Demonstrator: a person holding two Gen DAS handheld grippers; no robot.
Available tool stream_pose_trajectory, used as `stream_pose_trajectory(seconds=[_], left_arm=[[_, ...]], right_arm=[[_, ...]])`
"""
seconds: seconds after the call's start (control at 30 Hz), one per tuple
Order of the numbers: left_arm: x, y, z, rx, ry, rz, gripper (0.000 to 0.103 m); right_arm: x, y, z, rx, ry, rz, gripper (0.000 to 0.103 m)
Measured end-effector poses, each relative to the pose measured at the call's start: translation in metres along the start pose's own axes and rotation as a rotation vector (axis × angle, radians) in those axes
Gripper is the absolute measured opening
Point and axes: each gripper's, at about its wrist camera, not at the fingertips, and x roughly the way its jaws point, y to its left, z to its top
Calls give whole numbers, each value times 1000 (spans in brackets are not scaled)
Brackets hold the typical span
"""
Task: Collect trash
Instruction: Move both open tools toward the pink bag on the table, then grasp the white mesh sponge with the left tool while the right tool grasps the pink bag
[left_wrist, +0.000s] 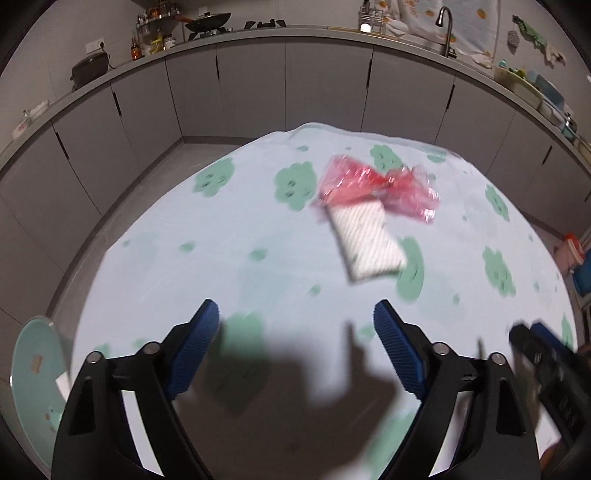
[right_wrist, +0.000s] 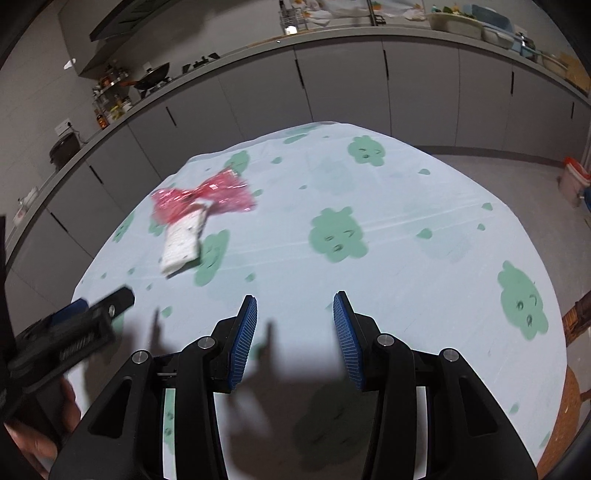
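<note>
Left wrist view shows the white packet (left_wrist: 369, 242) and red wrapper (left_wrist: 376, 186) ahead of the left gripper (left_wrist: 295, 347), nearer than the right gripper (right_wrist: 295, 339); both jaws open, empty.

The kitchen was dimly lit, the pale tabletop (left_wrist: 155, 258) brightest. Hard dark shadows of the jaws fell on it near the lens. Motion blur smeared the red wrapper (left_wrist: 376, 184) and white packet (left_wrist: 369, 240). Fisheye distortion bent the counters (right_wrist: 332, 40), with black vignetted corners.

The wide-open left gripper (left_wrist: 295, 350) hovers empty over the green-patterned pale tablecloth (left_wrist: 221, 258); farther right lie a crumpled red plastic wrapper (left_wrist: 376, 184) and a white paper packet (left_wrist: 369, 243).
</note>
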Motion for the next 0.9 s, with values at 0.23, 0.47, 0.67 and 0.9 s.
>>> stream_pose_trajectory(seconds=[0.23, 0.47, 0.67, 0.9], left_arm=[[31, -31, 31, -28, 11, -9, 83], [59, -33, 32, -30, 64, -14, 54], [47, -10, 25, -13, 64, -53, 29], [32, 36, 10, -17, 58, -4, 26]], right_arm=[[13, -12, 23, -7, 13, -1, 44], [23, -14, 43, -42, 22, 21, 44], [37, 0, 61, -98, 12, 51, 44], [63, 43, 84, -264, 9, 140, 44]])
